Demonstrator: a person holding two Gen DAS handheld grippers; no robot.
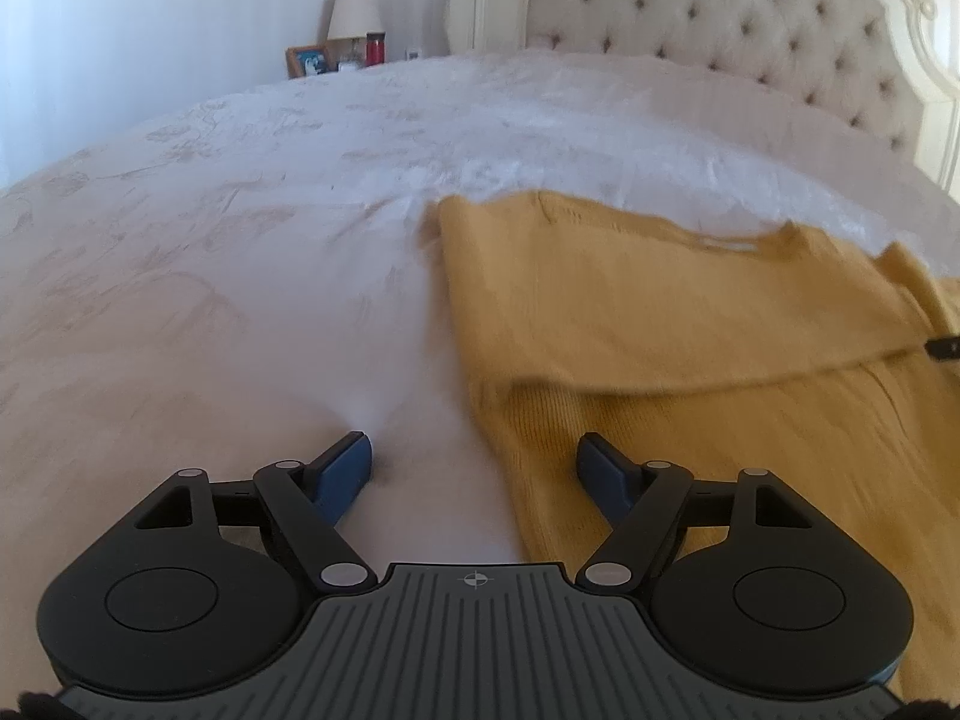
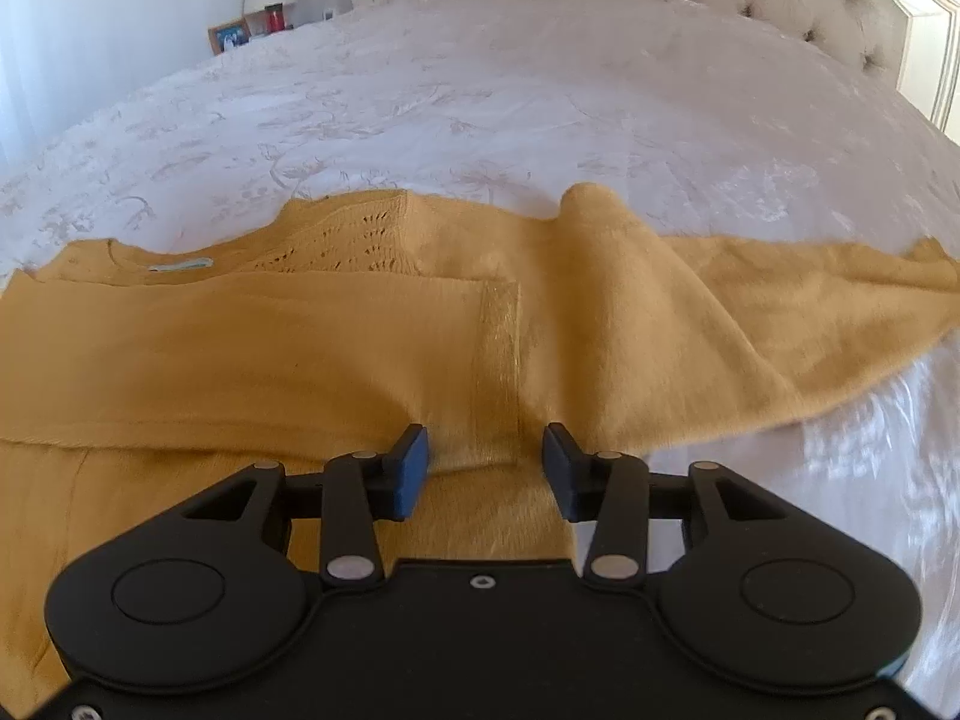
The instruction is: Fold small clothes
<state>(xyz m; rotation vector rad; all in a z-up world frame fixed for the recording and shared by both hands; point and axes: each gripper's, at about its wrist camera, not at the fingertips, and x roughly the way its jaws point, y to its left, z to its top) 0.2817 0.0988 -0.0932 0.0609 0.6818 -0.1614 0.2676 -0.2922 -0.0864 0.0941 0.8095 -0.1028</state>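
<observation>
A mustard-yellow knit sweater [image 1: 690, 324] lies flat on the white bedspread [image 1: 240, 240], with one sleeve folded across its body. My left gripper [image 1: 474, 459] is open and empty, low over the sweater's left edge; one finger is over the bedspread, the other over the knit. In the right wrist view the sweater [image 2: 300, 348] fills the middle, its other sleeve [image 2: 780, 312] spread out to the right. My right gripper [image 2: 486, 468] is open, its fingers either side of the folded sleeve's cuff [image 2: 498, 360], not gripping it.
A tufted headboard [image 1: 750, 18] stands at the far end of the bed. A nightstand at the back left holds a lamp [image 1: 354, 9], a red cup [image 1: 375, 48] and a picture frame [image 1: 309, 60]. The bedspread [image 2: 480, 108] extends beyond the sweater.
</observation>
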